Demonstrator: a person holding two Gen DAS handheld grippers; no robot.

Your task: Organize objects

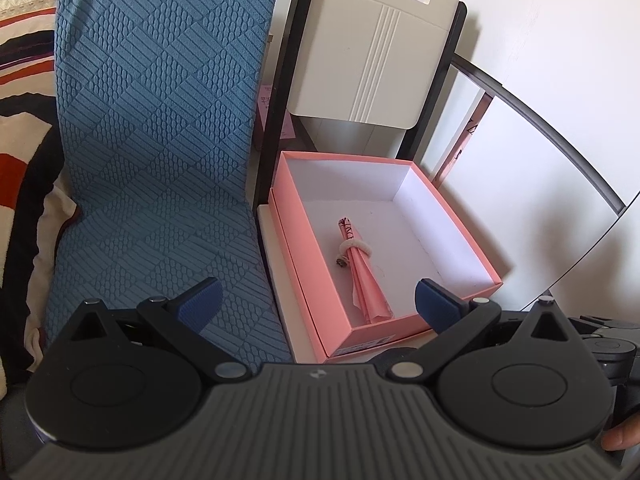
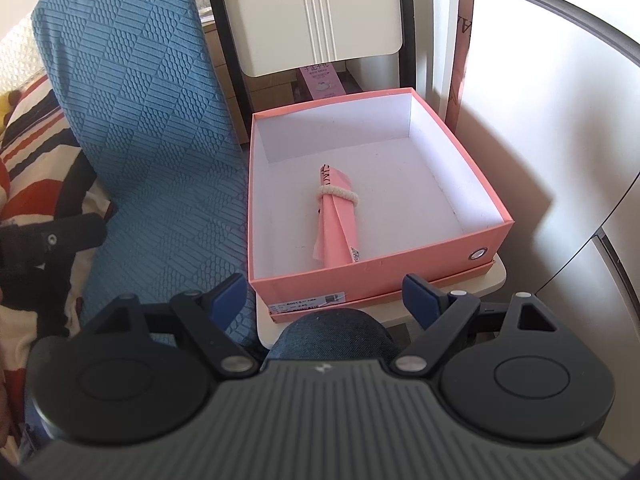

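Only right view shows a knee (image 2: 332, 334); both tools (image 1: 318, 294) (image 2: 326, 292) gape wide, empty

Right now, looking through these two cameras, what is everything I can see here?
Shoe box: one, pink outside and white inside, open, standing on its lid on a chair seat.
Rolled paper bundle: one, pink, tied with a cream cord, lying on the box floor.
Folding chair: one, cream with a black frame, under and behind the box.
Textured cloth: one, blue, draped to the left of the box.
Striped blanket: one, red, black and cream, far left.
Small carton: one, pink, behind the box.
Knee: one, in blue denim, at the near edge of the seat.
Left hand-held gripper: black with blue pads, open, empty.
Right hand-held gripper: the same, open, empty.
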